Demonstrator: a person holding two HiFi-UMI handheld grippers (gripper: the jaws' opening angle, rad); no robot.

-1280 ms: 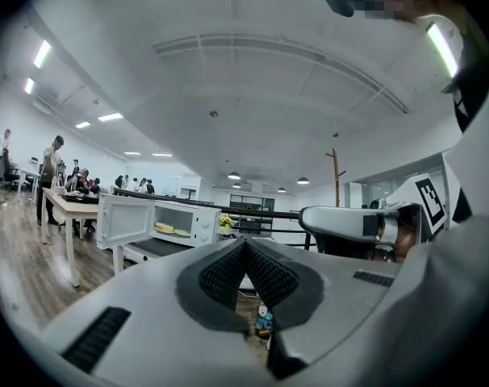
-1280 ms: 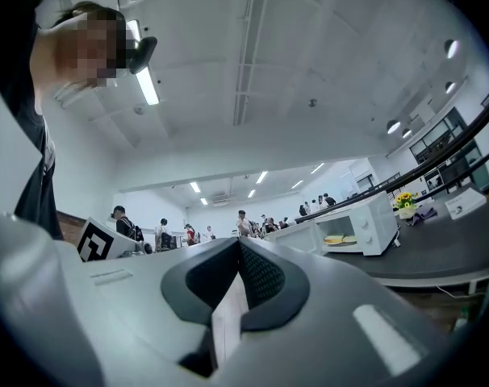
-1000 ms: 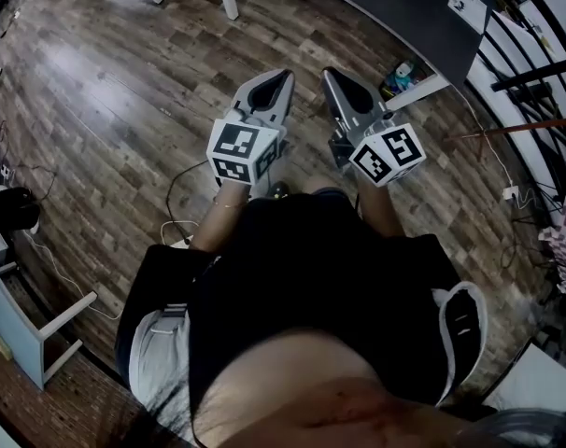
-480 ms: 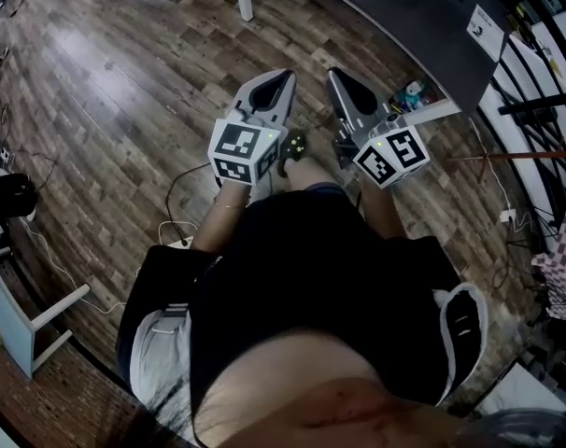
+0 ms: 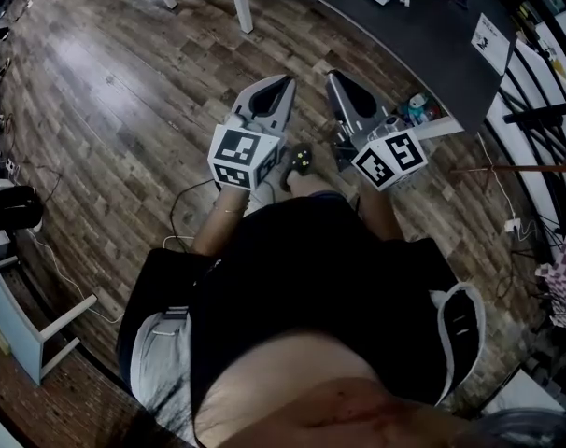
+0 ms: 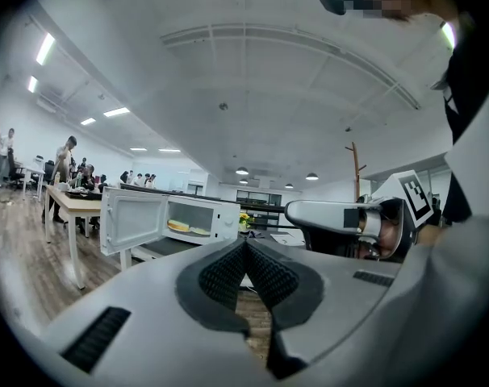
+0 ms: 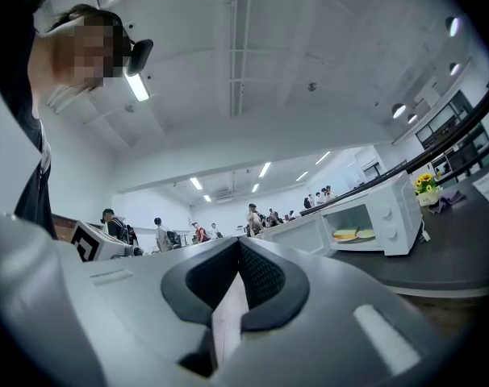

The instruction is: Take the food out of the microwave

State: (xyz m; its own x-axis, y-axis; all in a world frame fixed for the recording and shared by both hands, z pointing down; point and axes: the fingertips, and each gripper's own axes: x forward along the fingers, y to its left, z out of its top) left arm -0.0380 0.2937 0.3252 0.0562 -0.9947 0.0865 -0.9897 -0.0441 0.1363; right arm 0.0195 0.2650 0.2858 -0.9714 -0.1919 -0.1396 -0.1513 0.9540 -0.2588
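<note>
Closer now to the microwave (image 6: 223, 219), left gripper (image 5: 289, 79) and right gripper (image 5: 328, 74) keep fingers closed, empty.

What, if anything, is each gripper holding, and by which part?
Nothing is held. The left gripper and the right gripper are both shut and empty. The food sits inside the open microwave.

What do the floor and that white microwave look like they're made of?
The floor looks like wood or wood-look laminate: brown grained planks with staggered joints and a soft sheen. The microwave seems to be white painted metal or plastic, smooth and plain; the views cannot settle which.
</note>
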